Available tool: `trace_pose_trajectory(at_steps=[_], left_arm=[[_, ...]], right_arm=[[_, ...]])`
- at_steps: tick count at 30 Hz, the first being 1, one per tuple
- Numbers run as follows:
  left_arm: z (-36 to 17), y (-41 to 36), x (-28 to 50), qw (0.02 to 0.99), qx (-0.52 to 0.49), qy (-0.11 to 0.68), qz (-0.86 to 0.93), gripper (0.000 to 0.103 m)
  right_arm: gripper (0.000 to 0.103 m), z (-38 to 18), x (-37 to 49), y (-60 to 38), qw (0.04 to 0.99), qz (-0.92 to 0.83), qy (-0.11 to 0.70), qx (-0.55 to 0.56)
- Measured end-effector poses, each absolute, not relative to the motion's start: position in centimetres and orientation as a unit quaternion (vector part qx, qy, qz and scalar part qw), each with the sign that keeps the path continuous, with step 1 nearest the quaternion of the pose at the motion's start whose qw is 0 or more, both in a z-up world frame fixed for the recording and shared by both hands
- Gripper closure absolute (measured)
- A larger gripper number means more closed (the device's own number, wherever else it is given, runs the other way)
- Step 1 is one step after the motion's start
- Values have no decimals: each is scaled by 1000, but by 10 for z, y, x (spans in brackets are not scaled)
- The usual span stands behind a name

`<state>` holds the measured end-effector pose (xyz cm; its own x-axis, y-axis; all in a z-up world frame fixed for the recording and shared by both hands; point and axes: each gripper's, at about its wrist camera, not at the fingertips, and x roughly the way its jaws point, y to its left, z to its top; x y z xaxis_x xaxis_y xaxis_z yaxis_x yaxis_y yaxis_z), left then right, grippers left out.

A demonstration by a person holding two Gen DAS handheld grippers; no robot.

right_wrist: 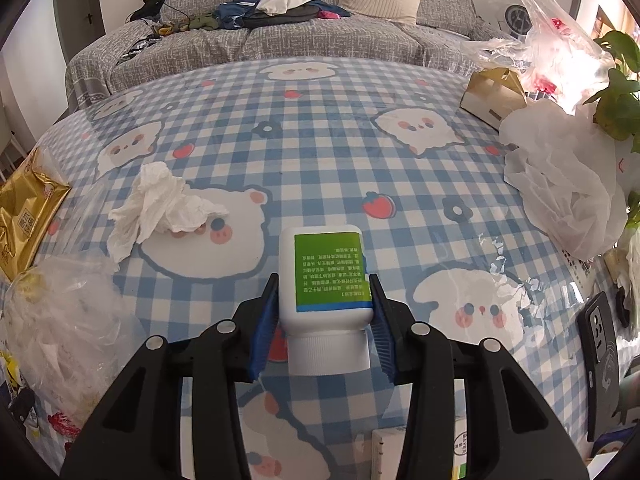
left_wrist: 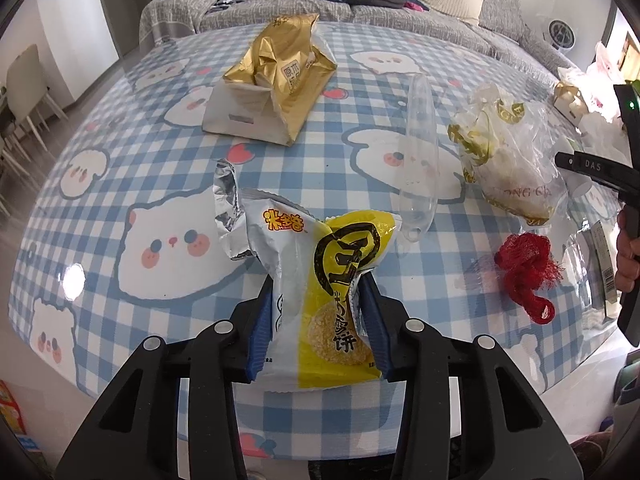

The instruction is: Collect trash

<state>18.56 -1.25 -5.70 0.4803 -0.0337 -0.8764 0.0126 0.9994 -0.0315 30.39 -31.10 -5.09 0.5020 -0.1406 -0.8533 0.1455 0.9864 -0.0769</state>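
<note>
My left gripper point(left_wrist: 318, 300) is shut on a yellow and white snack wrapper point(left_wrist: 320, 288), torn open at its silver top, just above the checked tablecloth point(left_wrist: 120, 184). My right gripper point(right_wrist: 323, 304) is shut on a white bottle with a green label point(right_wrist: 326, 280), cap toward me. Other trash on the table: a gold and white bag point(left_wrist: 272, 84), a clear plastic piece point(left_wrist: 418, 152), a crumpled clear bag with gold print point(left_wrist: 508, 152), a red mesh net point(left_wrist: 526, 276), and a crumpled tissue point(right_wrist: 160, 208).
A grey sofa point(right_wrist: 320, 36) with clothes stands behind the table. At the right side are white plastic bags point(right_wrist: 568, 184), a small gold box point(right_wrist: 494, 92), a plant point(right_wrist: 618, 92) and a black phone point(right_wrist: 600, 352). Chairs point(left_wrist: 24, 96) stand at the left.
</note>
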Motion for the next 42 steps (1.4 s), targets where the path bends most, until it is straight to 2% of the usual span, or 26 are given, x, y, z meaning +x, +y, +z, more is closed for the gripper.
trace_pose_trajectory(at_steps=[15,42], left_arm=[[-45,0,178,868,-28,496,-10,65],[-19,7,113,883,-44,467,-15,65]], right_arm=[[63,-16,265,-300,876,-75,476,17],[63,11,182,-272,889,-58,454,8]])
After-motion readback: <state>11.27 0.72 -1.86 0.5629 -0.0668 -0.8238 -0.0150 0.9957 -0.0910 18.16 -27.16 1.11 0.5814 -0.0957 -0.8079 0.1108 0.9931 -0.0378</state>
